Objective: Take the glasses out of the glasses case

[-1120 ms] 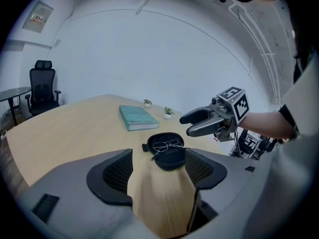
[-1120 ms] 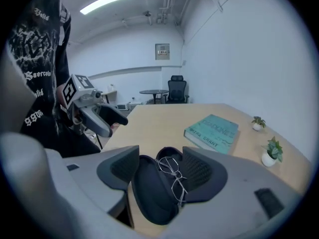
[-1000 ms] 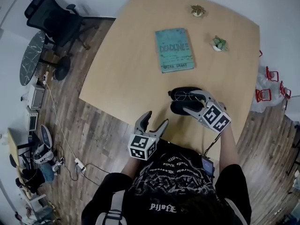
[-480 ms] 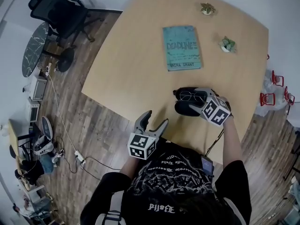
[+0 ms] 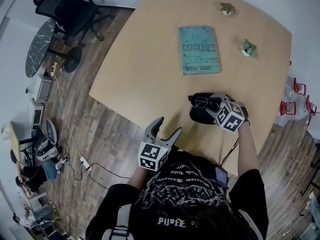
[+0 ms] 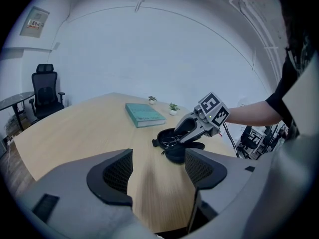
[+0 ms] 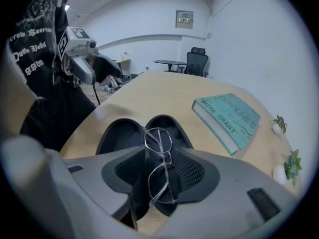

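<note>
1. My right tongs had just been closing around the glasses, not yet pinching them, in the open case on the tabletop.
2. My left tongs hung open, empty.
3. A gentle pinch, then a straight lift, seemed best.

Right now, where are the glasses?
In the head view the glasses lie in the open black case near the right front edge of the table, below the teal book, between the fingers of the right gripper, which have just been closing.

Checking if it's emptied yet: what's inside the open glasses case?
Wire-rimmed glasses sit in the open glasses case. Jaws of the right gripper, just closing around them, hide the case's near part.
</note>
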Demonstrator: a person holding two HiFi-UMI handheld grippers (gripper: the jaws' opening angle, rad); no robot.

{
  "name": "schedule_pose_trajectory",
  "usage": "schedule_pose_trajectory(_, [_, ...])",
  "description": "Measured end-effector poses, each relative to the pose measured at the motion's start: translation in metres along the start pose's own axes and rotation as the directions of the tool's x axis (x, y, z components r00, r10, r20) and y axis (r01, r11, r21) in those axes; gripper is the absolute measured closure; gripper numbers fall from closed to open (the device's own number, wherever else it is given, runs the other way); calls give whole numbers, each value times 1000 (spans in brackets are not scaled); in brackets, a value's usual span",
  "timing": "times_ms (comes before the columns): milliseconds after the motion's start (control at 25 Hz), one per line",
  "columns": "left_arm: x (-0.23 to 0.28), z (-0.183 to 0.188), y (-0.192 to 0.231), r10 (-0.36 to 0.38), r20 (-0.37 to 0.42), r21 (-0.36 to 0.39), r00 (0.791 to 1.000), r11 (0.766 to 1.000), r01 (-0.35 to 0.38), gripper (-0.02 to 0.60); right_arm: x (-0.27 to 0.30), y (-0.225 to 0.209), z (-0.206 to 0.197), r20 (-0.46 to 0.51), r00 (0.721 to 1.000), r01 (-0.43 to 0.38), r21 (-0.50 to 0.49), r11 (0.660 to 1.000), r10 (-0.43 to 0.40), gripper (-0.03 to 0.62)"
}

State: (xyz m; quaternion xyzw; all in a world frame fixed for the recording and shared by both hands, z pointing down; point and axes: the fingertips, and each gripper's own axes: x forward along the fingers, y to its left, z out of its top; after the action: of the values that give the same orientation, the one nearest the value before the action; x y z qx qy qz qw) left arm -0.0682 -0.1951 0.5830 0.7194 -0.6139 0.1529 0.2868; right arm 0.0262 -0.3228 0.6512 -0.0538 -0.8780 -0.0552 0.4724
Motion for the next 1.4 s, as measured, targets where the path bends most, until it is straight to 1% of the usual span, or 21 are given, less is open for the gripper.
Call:
schedule_pose_trajectory(40, [-1,-1,2,3,-2,0,1000,1000,-3,247,2,0,-3,-15,1000,4,-13,1000,-4,373])
schedule_pose_trajectory(120, [-2,-2,4,6,-7,2,1000,1000,-6,247,6,0,-8,-42,999,11,-29,1000,-12,368])
schedule_pose_trajectory(240, [-3,0,5,6,-6,15,1000,1000,-6,247,8,2,-10,-52,999,-4,-14,1000,3,372])
schedule_pose_trajectory(280, [-4,-1,5,6,-9,22,1000,1000,-6,247,9,4,-11,-53,998,-16,-9,1000,16,381])
schedule_pose_trajectory(400, [-3,-4,6,6,-20,34,1000,999,-5,247,13,9,-11,-61,997,-54,0,999,54,439])
schedule_pose_trajectory(480, [-3,-4,6,5,-22,32,1000,999,-4,247,13,10,-11,-64,995,-73,27,997,75,441])
schedule_pose_trajectory(520, [-4,-4,5,4,-21,33,1000,999,-3,247,14,13,-12,-67,993,-95,46,994,98,441])
schedule_pose_trajectory(560, [-4,-4,4,3,-21,35,1000,999,-3,247,14,19,-13,-70,989,-126,67,990,131,419])
schedule_pose_trajectory(600, [-4,-4,3,3,-22,40,1000,999,-2,247,15,24,-14,-72,984,-155,83,984,161,314])
schedule_pose_trajectory(640, [-4,-4,3,4,-23,47,1000,999,-3,247,15,26,-14,-76,982,-167,83,982,173,305])
schedule_pose_trajectory(720, [-3,-4,2,7,-23,60,1000,998,-5,247,15,24,-14,-95,984,-146,49,988,150,349])
schedule_pose_trajectory(760, [-4,-3,2,11,-22,64,1000,998,-9,247,15,24,-14,-107,985,-134,29,991,137,412])
schedule_pose_trajectory(800, [-5,-2,2,16,-21,67,1000,998,-15,247,15,24,-15,-118,985,-129,12,992,129,447])
schedule_pose_trajectory(880, [-6,2,3,24,-17,69,1000,997,-23,247,15,26,-14,-126,984,-127,-6,992,125,447])
schedule_pose_trajectory(960, [-5,2,3,24,-16,68,1000,997,-23,247,15,27,-12,-114,985,-130,-3,991,129,485])
schedule_pose_trajectory(1280, [-3,-1,2,18,-15,65,1000,998,-17,247,15,29,-11,-126,987,-105,-68,992,96,507])
schedule_pose_trajectory(1400, [-6,8,5,28,-1,65,1000,998,-28,247,14,30,-7,-122,989,-93,-79,993,83,513])
